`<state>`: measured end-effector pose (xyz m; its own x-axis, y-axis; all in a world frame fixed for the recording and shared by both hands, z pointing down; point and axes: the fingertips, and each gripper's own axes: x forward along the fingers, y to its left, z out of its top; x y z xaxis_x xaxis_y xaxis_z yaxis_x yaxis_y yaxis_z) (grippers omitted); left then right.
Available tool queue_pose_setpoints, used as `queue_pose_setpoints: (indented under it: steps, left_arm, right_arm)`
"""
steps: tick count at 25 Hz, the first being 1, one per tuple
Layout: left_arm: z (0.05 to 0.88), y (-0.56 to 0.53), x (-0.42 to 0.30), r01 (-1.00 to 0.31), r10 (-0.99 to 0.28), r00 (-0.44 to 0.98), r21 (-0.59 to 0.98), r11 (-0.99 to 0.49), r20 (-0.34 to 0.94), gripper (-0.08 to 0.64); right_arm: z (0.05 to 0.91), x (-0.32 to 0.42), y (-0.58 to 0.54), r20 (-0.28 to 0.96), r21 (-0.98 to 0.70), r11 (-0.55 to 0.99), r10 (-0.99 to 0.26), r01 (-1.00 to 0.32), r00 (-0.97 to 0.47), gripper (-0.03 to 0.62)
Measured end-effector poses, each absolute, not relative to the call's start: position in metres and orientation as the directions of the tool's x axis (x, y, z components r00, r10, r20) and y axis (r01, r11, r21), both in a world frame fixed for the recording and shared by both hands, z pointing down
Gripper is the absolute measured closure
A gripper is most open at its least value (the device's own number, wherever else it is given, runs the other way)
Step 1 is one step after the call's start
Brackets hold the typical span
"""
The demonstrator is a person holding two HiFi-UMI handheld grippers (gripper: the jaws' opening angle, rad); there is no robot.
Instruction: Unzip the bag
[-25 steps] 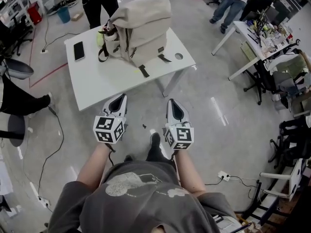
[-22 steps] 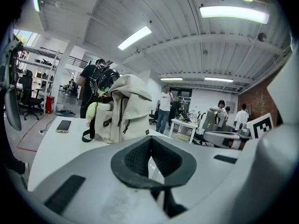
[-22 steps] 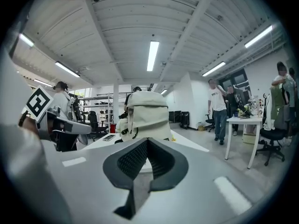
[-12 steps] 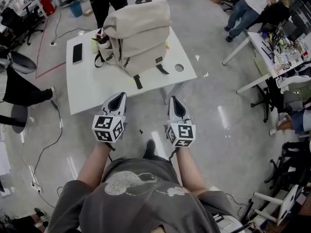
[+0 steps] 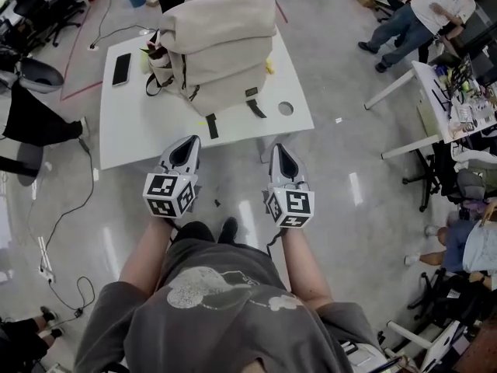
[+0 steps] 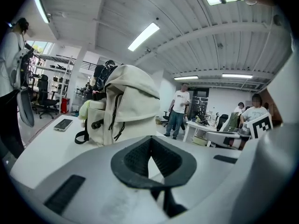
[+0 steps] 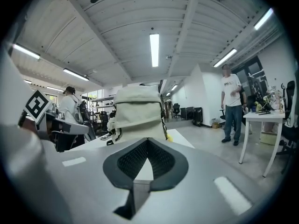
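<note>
A beige backpack (image 5: 217, 49) stands upright on a white table (image 5: 155, 123), with black straps hanging at its front and side. It also fills the middle of the left gripper view as the backpack (image 6: 126, 104) and of the right gripper view as the backpack (image 7: 138, 113). My left gripper (image 5: 189, 141) is shut and empty, held at the table's near edge, short of the bag. My right gripper (image 5: 280, 148) is shut and empty too, just off the near right edge. Both point toward the bag.
A black phone (image 5: 122, 68) lies on the table's left part, and a yellow-green object (image 5: 146, 57) sits beside the bag. People stand beyond the table and at right (image 5: 423, 14). Desks with clutter (image 5: 458, 92) are at right; chairs (image 5: 31, 76) and cables at left.
Both grippers have come closer to the table together with the person; the table and bag now lie nearer to the gripper tips in the head view.
</note>
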<state>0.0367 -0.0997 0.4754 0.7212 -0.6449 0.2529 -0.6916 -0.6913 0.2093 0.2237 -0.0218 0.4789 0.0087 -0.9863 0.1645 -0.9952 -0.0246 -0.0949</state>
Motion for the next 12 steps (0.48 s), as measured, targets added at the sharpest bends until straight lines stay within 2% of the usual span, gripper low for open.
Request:
queue_pose_setpoints:
  steps: [12]
  left_arm:
    - [0.474,-0.119,0.042,-0.715,-0.668,0.699,0.21,-0.667,0.256,0.554]
  right_arm:
    - [0.485,0.221,-0.051,0.187,-0.109,0.036,-0.981,-0.993,-0.056,0.592]
